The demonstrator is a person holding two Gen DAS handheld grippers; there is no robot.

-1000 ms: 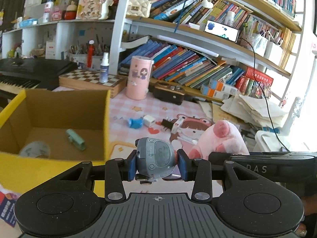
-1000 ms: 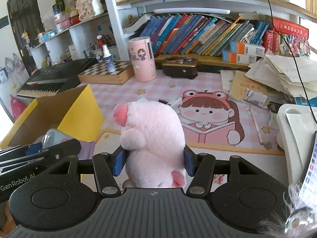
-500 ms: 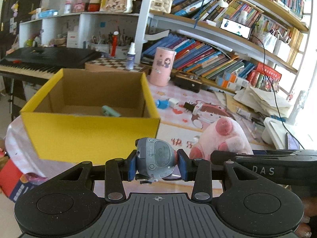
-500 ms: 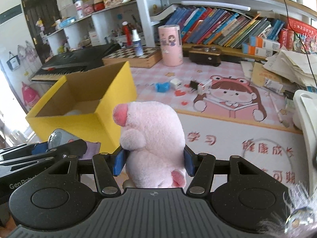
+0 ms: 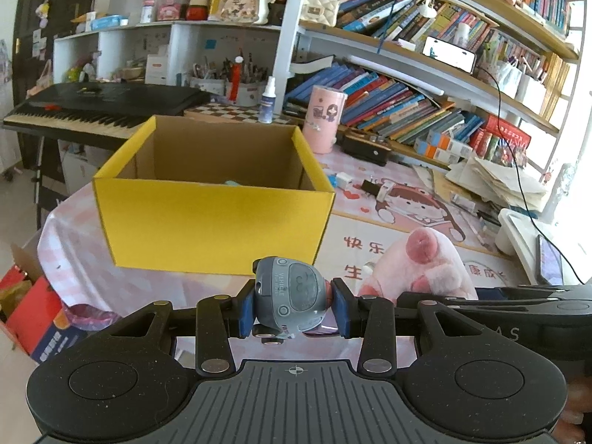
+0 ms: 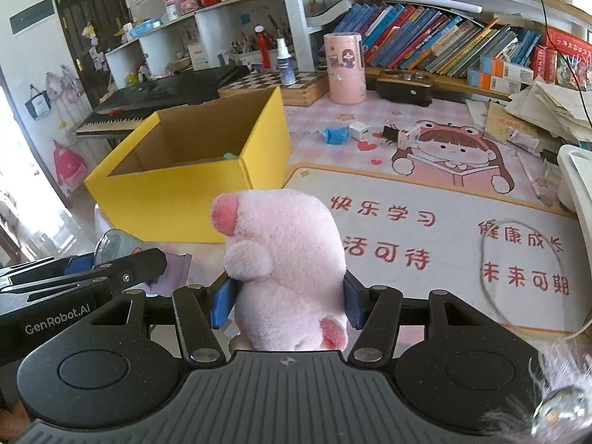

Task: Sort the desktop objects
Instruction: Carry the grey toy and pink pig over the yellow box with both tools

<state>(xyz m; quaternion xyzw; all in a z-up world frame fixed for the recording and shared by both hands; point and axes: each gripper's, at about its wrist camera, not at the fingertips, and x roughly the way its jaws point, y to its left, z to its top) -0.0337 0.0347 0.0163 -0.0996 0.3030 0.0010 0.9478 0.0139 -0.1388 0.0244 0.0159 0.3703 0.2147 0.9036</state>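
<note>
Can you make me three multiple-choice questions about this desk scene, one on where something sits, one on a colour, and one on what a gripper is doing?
1. Where does the small white charger cube lie?
A. inside the box
B. on the desk mat, right of the box
C. on a bookshelf

2. What colour is the outside of the cardboard box?
A. yellow
B. red
C. white

3. What is the state of the right gripper?
A. open and empty
B. closed on a grey toy car
C. closed on the pink plush pig

Answers:
1 B: the cube rests on the pink mat beside a blue wrapper, clear of the box.
2 A: its outer walls are bright yellow, with brown inside.
3 C: the blue pads press both sides of the pig; the grey toy car is in the left gripper.
</note>
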